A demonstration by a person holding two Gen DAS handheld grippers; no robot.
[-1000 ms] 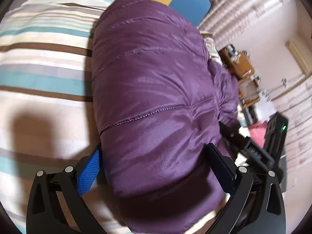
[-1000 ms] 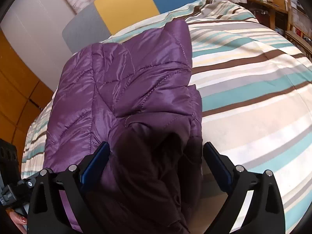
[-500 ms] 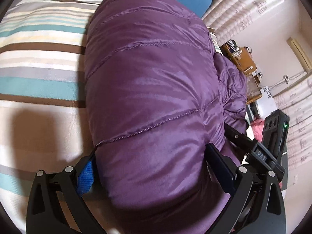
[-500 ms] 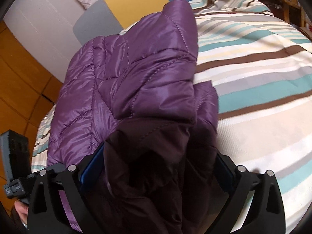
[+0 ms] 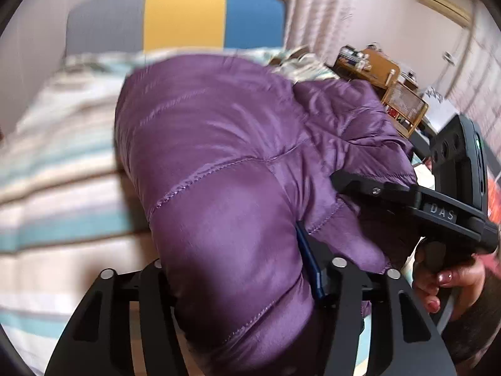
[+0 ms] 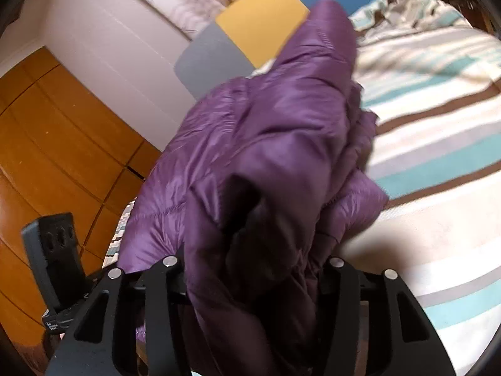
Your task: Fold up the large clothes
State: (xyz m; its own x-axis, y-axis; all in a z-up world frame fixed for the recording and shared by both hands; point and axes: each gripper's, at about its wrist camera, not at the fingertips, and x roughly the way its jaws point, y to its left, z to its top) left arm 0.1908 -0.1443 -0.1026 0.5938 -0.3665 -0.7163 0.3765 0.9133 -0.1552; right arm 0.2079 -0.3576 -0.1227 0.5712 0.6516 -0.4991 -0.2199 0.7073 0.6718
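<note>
The purple padded jacket point(image 5: 225, 194), light, soft and slippery, bunched on the striped bed point(image 5: 59, 206), is best gripped at thick quilted edges, where each hand-held gripper point(image 5: 241, 269) point(image 6: 250, 263) is closing.

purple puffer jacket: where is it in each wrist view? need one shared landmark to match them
Left wrist: purple puffer jacket fills the centre, from the striped bedcover down between the left gripper jaws, which are closing on it.
Right wrist: jacket centre, running top to bottom between the right gripper jaws, also closing on it; bedcover to its right.
Shared landmark: grey, yellow and blue headboard, behind the jacket at top.
</note>
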